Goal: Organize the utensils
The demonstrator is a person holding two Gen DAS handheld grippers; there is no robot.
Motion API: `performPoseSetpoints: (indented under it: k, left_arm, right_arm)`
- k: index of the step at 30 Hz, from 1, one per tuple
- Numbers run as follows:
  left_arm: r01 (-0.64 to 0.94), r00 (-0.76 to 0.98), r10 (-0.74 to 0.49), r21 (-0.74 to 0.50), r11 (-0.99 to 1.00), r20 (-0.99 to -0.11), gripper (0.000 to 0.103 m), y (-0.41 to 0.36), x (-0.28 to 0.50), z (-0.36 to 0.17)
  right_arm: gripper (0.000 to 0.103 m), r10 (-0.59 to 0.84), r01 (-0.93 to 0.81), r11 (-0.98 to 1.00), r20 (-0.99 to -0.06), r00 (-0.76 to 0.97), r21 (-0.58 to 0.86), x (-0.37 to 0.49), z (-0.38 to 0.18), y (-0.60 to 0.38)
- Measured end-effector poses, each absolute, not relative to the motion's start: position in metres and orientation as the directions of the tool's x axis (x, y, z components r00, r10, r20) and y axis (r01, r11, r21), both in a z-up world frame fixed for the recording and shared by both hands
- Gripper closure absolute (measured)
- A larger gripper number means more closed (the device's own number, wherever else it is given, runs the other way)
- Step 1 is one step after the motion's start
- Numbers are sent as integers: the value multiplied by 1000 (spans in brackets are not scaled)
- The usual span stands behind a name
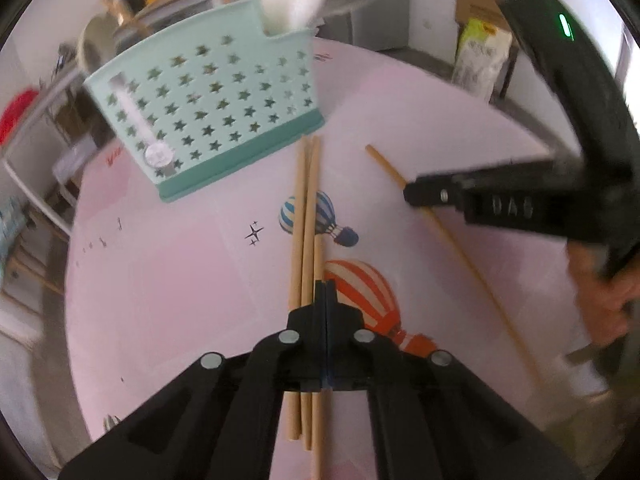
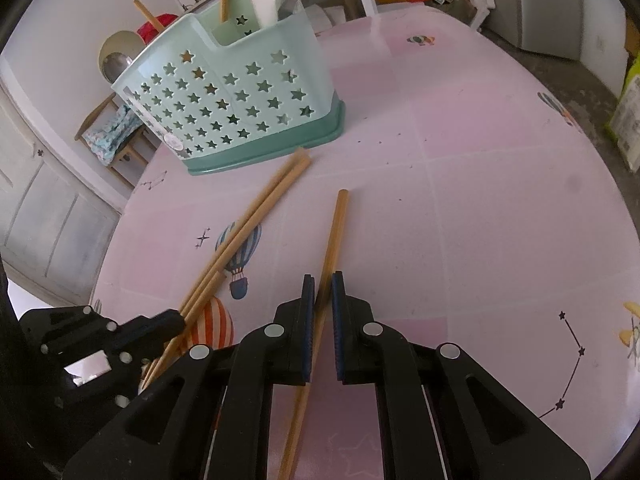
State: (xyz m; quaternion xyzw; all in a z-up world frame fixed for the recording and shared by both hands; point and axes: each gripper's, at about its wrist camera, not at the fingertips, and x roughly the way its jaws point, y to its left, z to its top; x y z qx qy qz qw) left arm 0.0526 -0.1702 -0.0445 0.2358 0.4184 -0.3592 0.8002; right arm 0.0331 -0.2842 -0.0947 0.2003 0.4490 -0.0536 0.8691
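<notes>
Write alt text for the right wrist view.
The right gripper is shut on a single chopstick over the pink table. At lower left, the left gripper holds three chopsticks pointing toward a mint star-cut utensil basket.

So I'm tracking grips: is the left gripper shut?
Shut. In the left wrist view the left gripper has its jaws together, above three chopsticks on the table.

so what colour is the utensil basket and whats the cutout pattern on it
Mint green utensil basket with a darker teal base and star-shaped cutouts; clearest in the right wrist view.
</notes>
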Motion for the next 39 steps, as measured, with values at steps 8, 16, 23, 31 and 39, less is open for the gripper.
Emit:
performPoseSetpoints:
  k: [8, 16, 23, 31, 39]
  left_arm:
    - [725, 219, -501, -204, 658, -837, 103, -146, 76, -27]
    - [729, 170, -521, -248, 637, -837, 102, -141, 69, -28]
    - [817, 297, -417, 3, 576, -859, 88, -167, 36, -41]
    - [827, 413, -350, 184, 532, -841, 82, -177, 19, -55]
    - [821, 367, -352, 122, 558, -861, 82, -182, 36, -48]
  right_arm:
    - [97, 94, 284, 911, -820, 565, 300, 38, -92, -286]
    - [97, 102, 294, 907, -834, 543, 302, 47, -86, -291]
    - [97, 99, 293, 907, -830, 548, 302, 54, -85, -288]
    - [97, 133, 283, 898, -820, 557, 338, 48, -88, -299]
    - [97, 185, 272, 877, -801, 569, 397, 43, -93, -317]
